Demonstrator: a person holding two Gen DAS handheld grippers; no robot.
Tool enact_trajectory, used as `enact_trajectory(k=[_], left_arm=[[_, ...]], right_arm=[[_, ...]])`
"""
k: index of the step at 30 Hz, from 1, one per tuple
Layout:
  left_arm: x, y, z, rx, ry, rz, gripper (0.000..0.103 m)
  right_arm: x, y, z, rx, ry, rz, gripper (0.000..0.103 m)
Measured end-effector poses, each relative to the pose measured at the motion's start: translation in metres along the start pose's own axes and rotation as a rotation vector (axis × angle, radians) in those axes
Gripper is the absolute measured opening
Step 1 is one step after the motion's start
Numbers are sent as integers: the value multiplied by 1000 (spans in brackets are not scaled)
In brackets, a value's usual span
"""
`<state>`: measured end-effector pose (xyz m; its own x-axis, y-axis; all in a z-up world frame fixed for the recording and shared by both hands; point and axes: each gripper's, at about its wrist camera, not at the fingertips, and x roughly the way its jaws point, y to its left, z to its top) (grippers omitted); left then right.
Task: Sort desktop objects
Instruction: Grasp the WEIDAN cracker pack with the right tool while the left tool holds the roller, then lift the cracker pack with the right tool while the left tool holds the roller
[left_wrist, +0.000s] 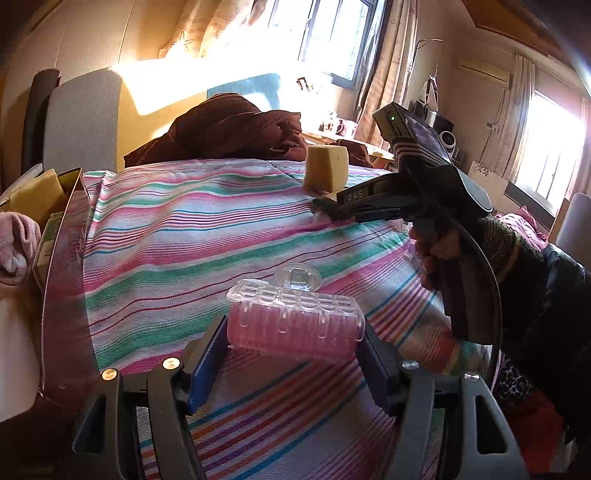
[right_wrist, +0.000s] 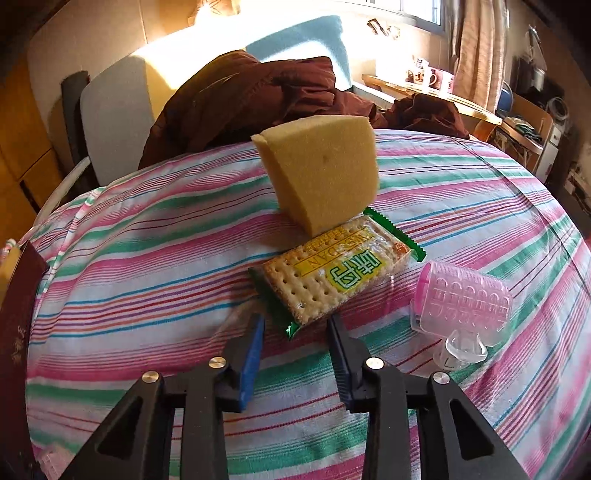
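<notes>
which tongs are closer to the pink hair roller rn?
Left. The left tongs are open with the pink hair roller right between their tips. The right tongs are open at the cracker packet, the roller off to their right.

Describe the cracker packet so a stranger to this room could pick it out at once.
Start from the striped cloth spread over the surface, and find the yellow sponge wedge standing on it. The cracker packet lies flat right at the sponge's foot, just ahead of the open right gripper. It alone is a clear wrapper with green crimped ends showing square perforated crackers; the pink hair roller beside it is a plastic cylinder.
</notes>
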<state>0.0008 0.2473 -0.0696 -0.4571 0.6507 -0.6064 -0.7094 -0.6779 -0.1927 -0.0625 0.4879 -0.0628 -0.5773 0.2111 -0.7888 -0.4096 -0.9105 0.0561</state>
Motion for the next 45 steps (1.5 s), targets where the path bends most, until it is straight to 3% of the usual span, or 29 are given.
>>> enact_trajectory(k=[3, 5, 6, 7, 10, 17, 21, 25, 28, 35, 45], left_arm=[[1, 1, 1, -1, 1, -1, 68], [1, 1, 1, -2, 2, -1, 68], [1, 1, 1, -2, 2, -2, 68], [1, 1, 1, -2, 3, -2, 69], [1, 2, 1, -4, 3, -7, 69], [-2, 6, 0, -34, -4, -39, 69], [-2, 8, 0, -43, -7, -51, 69], [-2, 9, 0, -48, -9, -64, 69], [-2, 9, 1, -48, -9, -66, 70], [-2, 9, 1, -48, -6, -69, 71], [0, 8, 2, -42, 0, -57, 71]], right_arm=[[-3, -1, -3, 7, 8, 24, 34], [-3, -7, -1, 75, 15, 41, 53], [-4, -10, 0, 110, 18, 49, 69], [-3, -12, 2, 142, 19, 47, 76], [1, -13, 9, 219, 17, 30, 78], [20, -7, 34, 292, 42, -128, 80], [28, -6, 38, 272, 56, -173, 80], [26, -6, 37, 234, 53, -175, 67], [22, -11, 33, 203, 57, -130, 62], [0, -8, 7, 65, 74, 10, 61], [-47, 16, -52, -125, 86, 154, 61]])
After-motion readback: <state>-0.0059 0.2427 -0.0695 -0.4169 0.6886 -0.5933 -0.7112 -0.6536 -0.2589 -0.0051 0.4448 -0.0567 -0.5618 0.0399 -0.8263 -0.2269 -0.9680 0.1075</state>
